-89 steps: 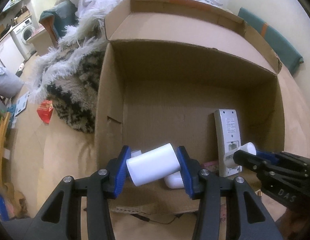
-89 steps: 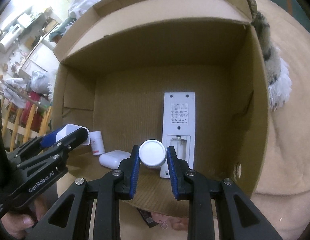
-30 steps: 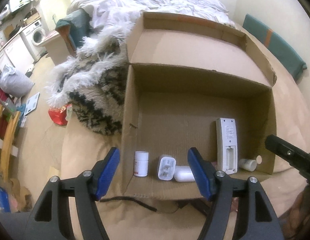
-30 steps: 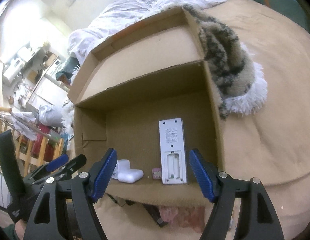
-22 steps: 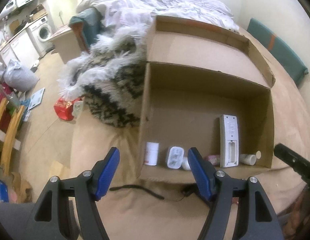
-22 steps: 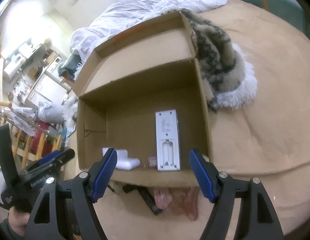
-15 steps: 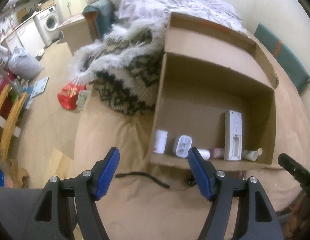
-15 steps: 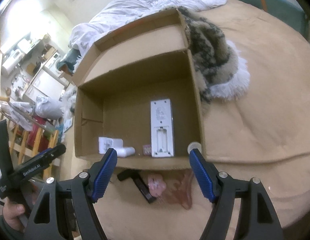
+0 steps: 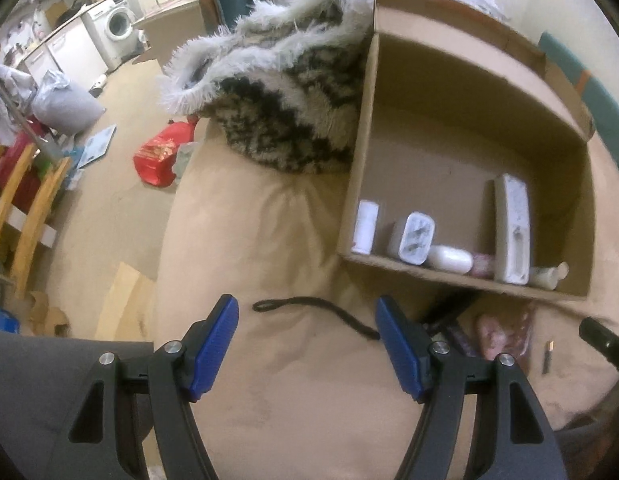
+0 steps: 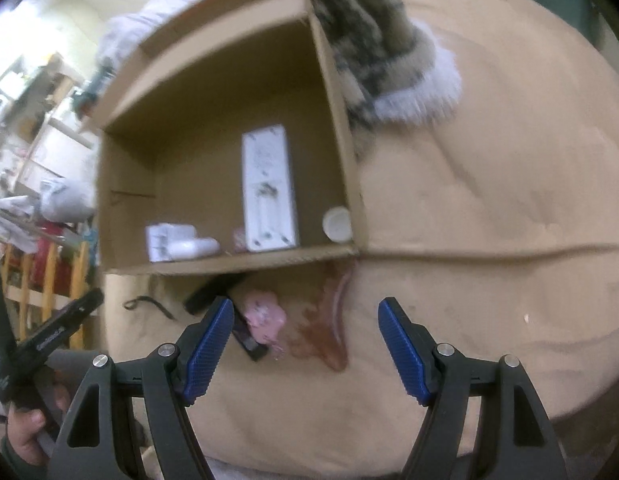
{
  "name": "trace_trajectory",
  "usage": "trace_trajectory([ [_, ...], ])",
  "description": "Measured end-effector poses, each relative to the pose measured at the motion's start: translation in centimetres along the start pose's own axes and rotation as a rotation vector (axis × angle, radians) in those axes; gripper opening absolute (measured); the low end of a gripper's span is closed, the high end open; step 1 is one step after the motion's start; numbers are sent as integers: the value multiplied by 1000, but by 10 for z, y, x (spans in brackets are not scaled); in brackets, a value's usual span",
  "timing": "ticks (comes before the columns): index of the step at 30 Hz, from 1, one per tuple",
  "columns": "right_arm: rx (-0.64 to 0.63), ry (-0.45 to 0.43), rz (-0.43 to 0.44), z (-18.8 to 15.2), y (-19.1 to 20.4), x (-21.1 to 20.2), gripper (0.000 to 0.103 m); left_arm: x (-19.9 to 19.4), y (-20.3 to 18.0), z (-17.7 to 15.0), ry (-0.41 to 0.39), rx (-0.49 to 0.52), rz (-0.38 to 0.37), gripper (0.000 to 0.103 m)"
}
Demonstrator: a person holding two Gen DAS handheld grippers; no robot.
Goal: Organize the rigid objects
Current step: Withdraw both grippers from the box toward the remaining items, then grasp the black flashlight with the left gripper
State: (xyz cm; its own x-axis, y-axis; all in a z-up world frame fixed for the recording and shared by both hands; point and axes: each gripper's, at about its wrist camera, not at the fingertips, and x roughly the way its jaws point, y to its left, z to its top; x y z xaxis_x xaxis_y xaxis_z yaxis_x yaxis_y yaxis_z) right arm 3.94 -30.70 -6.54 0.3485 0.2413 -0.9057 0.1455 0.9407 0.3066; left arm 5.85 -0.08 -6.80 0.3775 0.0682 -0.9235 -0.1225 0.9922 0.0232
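Left gripper (image 9: 307, 344) is held wide over the tan cover (image 9: 269, 380), nothing between the pads. A black cord (image 9: 321, 310) is seen just ahead of it. In the box (image 9: 361, 140), left to right: bottle (image 9: 365, 226), plug (image 9: 415, 238), white case (image 9: 449, 259), remote (image 9: 511, 228), small bottle (image 9: 547, 274). Right gripper (image 10: 305, 344) is likewise held wide and empty, near a pink item (image 10: 265, 318) outside the box.

No legible text in either view

White lettering on the left gripper (image 10: 49, 336) is blurred past reading (likewise the remote's (image 10: 267, 184) print).
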Motion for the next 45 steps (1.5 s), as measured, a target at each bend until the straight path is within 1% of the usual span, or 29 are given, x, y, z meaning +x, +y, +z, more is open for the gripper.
trace_trajectory([
  [3,21,22,-3,2,-4,7,79,11,3,-3,37,-21,-6,68],
  [6,23,28,1,4,-3,12,79,24,5,-3,84,-52,-32,68],
  [8,19,36,6,7,0,15,79,33,0,-3,114,-58,-55,68],
  [10,13,45,11,8,2,17,79,39,-11,-3,136,-43,-86,68],
  [12,8,46,8,9,3,18,79,45,-34,-6,151,22,-122,68],
  [15,15,52,12,9,2,20,79,54,-69,-13,170,130,-147,68],
  [18,19,56,12,10,0,20,79,65,-100,-15,168,213,-134,68],
  [22,43,56,15,11,-6,21,79,81,-124,-15,164,278,-103,68],
  [23,45,55,15,12,-7,21,79,86,-128,-15,166,289,-98,67],
  [24,46,55,14,12,-8,21,79,89,-129,-14,165,293,-92,61],
  [25,48,54,16,13,-8,20,79,91,-130,-14,168,291,-98,58],
  [26,50,54,19,13,-9,20,79,92,-130,-13,168,286,-112,51],
  [28,50,53,25,15,-9,21,79,91,-131,-15,158,303,-108,50],
  [30,45,51,28,16,-8,21,79,90,-132,-17,159,325,-108,43],
  [34,37,52,32,17,-4,22,79,86,-131,-21,182,335,-154,32],
  [36,35,52,32,17,-2,22,79,79,-131,-25,196,369,-189,24],
  [38,32,53,30,16,-2,23,79,69,-131,-31,193,398,-216,19],
  [39,30,53,29,16,-1,23,79,64,-131,-34,194,411,-223,17],
  [41,30,53,29,16,-1,23,79,55,-128,-38,192,431,-218,17],
  [45,32,53,28,16,-1,23,79,45,-112,-46,213,419,-221,17],
])
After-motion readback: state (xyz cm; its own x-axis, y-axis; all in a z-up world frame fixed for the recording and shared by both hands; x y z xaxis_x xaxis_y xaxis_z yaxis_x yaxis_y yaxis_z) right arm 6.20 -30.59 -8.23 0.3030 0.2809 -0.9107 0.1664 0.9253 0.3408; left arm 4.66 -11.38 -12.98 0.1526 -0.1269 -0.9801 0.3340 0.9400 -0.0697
